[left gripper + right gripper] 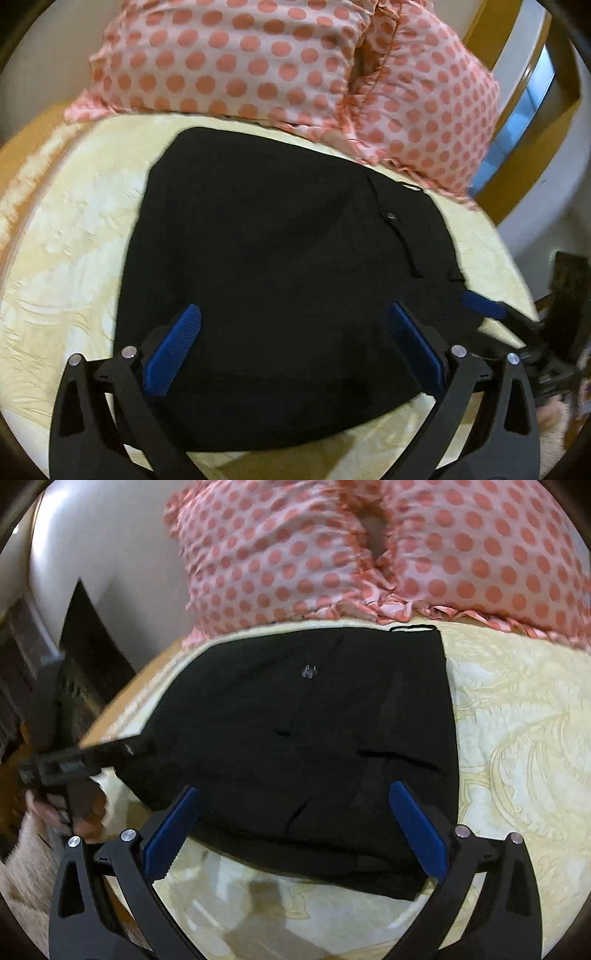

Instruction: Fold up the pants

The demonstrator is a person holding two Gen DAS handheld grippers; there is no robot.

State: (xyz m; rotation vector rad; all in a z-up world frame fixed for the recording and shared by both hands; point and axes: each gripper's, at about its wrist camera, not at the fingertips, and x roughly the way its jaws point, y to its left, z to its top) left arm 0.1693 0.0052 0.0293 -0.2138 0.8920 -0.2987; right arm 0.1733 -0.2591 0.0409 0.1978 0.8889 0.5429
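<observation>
Black pants lie folded into a compact rectangle on a cream patterned bedsheet. They also show in the right wrist view, with a pocket button and slit seams on top. My left gripper is open and empty, hovering over the near half of the pants. My right gripper is open and empty, over the pants' near edge. The right gripper shows at the right edge of the left wrist view. The left gripper shows blurred at the left of the right wrist view.
A pink polka-dot pillow lies just beyond the pants at the bed's head; it also shows in the right wrist view. A wooden headboard rises at the right. The bed's edge falls off to dark furniture at the left.
</observation>
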